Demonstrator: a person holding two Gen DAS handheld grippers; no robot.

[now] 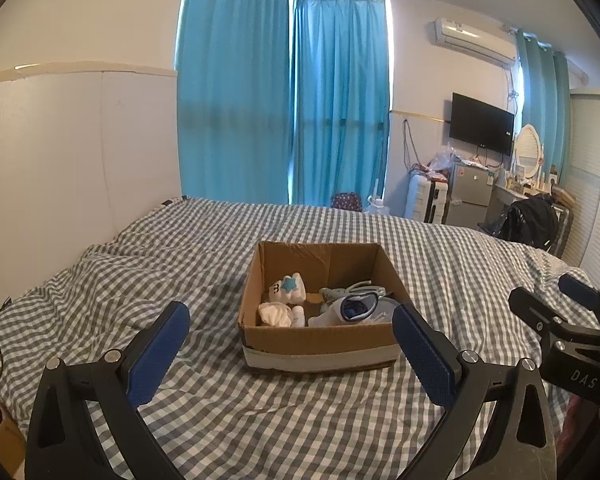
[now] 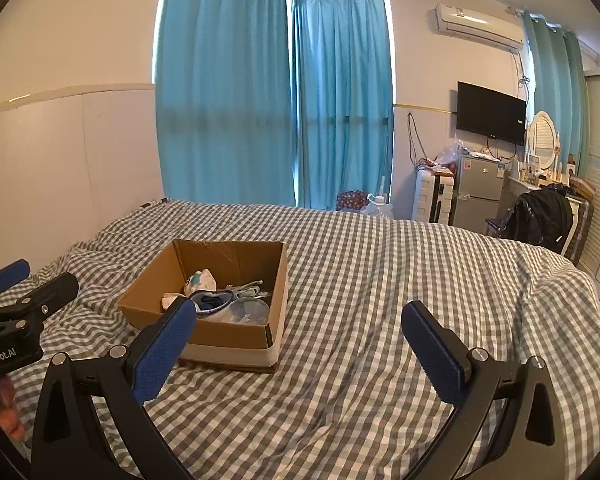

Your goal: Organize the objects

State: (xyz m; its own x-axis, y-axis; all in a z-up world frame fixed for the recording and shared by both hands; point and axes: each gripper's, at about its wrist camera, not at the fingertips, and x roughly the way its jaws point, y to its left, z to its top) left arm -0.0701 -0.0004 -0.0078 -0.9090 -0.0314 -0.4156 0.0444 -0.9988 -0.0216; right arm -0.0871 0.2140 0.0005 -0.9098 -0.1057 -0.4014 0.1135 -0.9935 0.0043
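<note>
An open cardboard box point(image 1: 320, 344) sits on the checked bed point(image 1: 260, 420). Inside lie a white plush with a blue star point(image 1: 286, 289), a crumpled white cloth point(image 1: 275, 314), a small white bottle point(image 1: 298, 315), a blue and white shoe point(image 1: 350, 309) and pale green items point(image 1: 350, 290). My left gripper point(image 1: 291, 322) is open and empty, held just in front of the box. My right gripper point(image 2: 299, 320) is open and empty, to the right of the box point(image 2: 228, 340). Each gripper shows at the edge of the other's view.
A white headboard wall point(image 1: 80, 168) runs along the bed's left side. Blue curtains point(image 1: 284, 100) hang behind the bed. A small fridge point(image 1: 470, 196), TV point(image 1: 482, 124), dressing table and chair with a black bag point(image 1: 530, 220) stand at the far right.
</note>
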